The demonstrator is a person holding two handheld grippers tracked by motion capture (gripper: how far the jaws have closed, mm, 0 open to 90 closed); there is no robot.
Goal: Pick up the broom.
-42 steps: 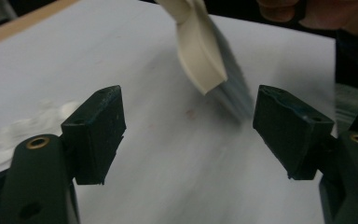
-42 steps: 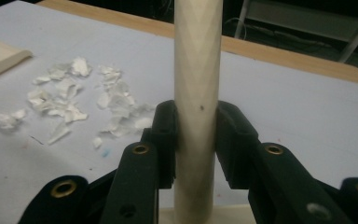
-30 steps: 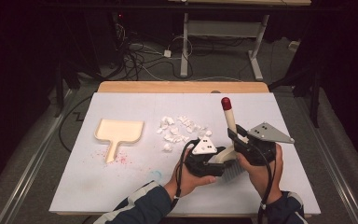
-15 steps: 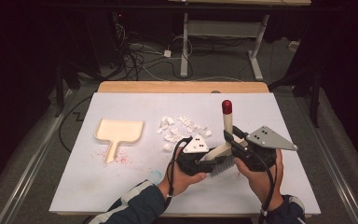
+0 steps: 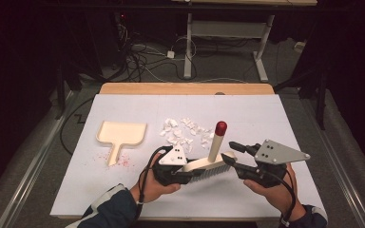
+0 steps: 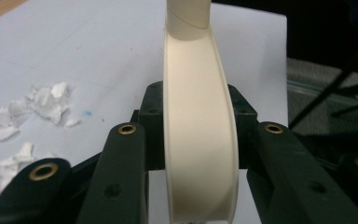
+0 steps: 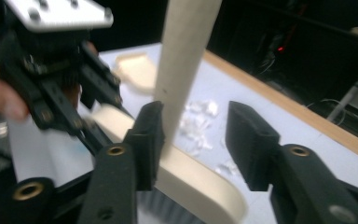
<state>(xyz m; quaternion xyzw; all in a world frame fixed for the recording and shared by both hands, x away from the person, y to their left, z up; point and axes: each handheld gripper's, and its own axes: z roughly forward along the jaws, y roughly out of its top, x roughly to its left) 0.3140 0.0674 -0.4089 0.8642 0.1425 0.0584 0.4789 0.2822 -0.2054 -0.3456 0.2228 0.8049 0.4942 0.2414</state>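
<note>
White table [image 5: 123, 199], left tool [image 6: 193, 126] clamping brush [image 6: 198, 140]

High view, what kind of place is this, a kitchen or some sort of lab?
Likely a lab or recording workspace, not a kitchen: a white-covered table lit in a dark room, tangled cables on the floor behind it, and a bare desk frame beyond.

Table brightly lit, surroundings dark, right gripper view blurred.

Black tongs [image 5: 236, 153], dark blue sleeves [image 5: 111, 209]
</note>
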